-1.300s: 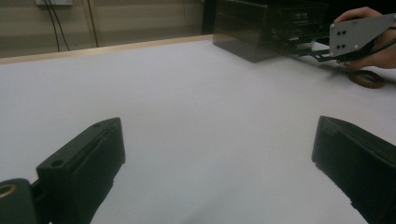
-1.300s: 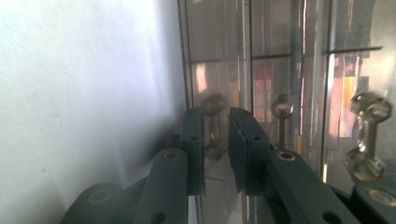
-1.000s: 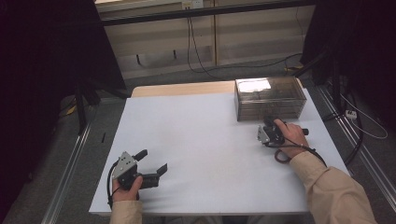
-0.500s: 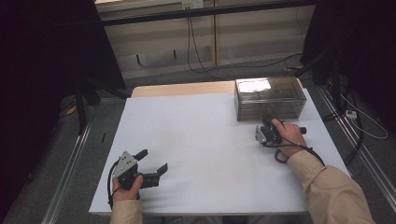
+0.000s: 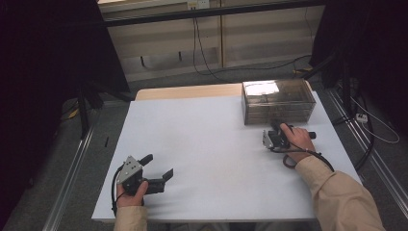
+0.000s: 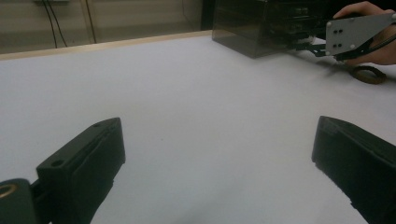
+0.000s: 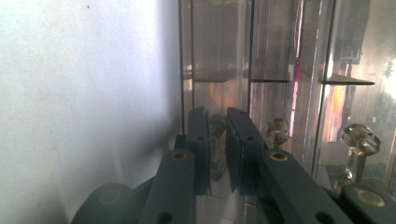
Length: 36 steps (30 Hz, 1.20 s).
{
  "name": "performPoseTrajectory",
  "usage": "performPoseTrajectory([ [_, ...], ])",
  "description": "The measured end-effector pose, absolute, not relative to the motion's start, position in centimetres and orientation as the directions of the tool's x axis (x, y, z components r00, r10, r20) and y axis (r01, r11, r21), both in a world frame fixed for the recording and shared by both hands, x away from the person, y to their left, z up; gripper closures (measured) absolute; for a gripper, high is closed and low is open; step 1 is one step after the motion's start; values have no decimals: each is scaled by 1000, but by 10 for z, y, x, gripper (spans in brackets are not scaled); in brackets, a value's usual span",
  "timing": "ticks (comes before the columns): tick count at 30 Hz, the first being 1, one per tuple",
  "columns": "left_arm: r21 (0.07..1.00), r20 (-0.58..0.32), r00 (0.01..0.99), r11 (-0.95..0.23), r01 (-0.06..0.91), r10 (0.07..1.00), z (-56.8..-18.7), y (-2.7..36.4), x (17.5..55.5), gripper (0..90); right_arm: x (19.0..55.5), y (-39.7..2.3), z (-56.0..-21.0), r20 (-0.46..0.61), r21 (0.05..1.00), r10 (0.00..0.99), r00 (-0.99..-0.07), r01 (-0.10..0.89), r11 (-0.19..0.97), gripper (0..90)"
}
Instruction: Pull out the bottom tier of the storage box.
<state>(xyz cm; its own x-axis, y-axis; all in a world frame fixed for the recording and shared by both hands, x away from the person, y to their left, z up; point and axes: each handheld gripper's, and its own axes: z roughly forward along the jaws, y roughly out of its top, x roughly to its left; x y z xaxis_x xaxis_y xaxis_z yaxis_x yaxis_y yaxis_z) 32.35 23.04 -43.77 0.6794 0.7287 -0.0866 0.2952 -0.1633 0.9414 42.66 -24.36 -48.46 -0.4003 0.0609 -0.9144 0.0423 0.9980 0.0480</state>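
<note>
High view: clear drawer cabinet sits upper right of the frame, at the far right corner of the white table.
Right gripper: just below the cabinet front, hand wrapped round it.
Right jaws: narrow. In the right gripper view the pads sit either side of a small clear knob on the leftmost drawer; looks pinched, contact not fully sharp.
Left gripper: lower left of the high view, resting on the table, well apart from the cabinet.
Left jaws: wide, bare table between them in the left gripper view.
Step (my read): getting hold of the knob to pull that drawer out.
Contents: cannot tell. Walls are reflective; only shelf edges and two more knobs at right of that frame.
Risk 1: knob is small and slick, so pads may slip off on a skewed pull.
Risk 2: cabinet is light and unbraced, so the whole unit may slide towards the person instead of the drawer opening.
Risk 3: a jerky pull could tip it forward.
</note>
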Motion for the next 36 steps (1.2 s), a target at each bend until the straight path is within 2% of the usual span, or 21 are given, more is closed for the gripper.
performPoseTrajectory([
  [30,939,-81,680,-173,297,729,-438,230,324,28,408,-246,-484,-913,40,41,-406,12,999,806],
  [31,939,-82,679,-171,297,729,-438,230,324,29,407,-246,-484,-912,38,39,-407,12,999,809],
  [32,940,-86,679,-167,299,729,-438,230,324,28,407,-245,-485,-910,40,40,-413,8,999,882],
  [33,941,-90,677,-161,299,730,-438,230,323,28,405,-244,-485,-913,36,35,-406,5,999,900],
  [36,939,-80,679,-172,296,730,-438,230,324,28,405,-242,-486,-908,35,30,-417,-3,999,895],
])
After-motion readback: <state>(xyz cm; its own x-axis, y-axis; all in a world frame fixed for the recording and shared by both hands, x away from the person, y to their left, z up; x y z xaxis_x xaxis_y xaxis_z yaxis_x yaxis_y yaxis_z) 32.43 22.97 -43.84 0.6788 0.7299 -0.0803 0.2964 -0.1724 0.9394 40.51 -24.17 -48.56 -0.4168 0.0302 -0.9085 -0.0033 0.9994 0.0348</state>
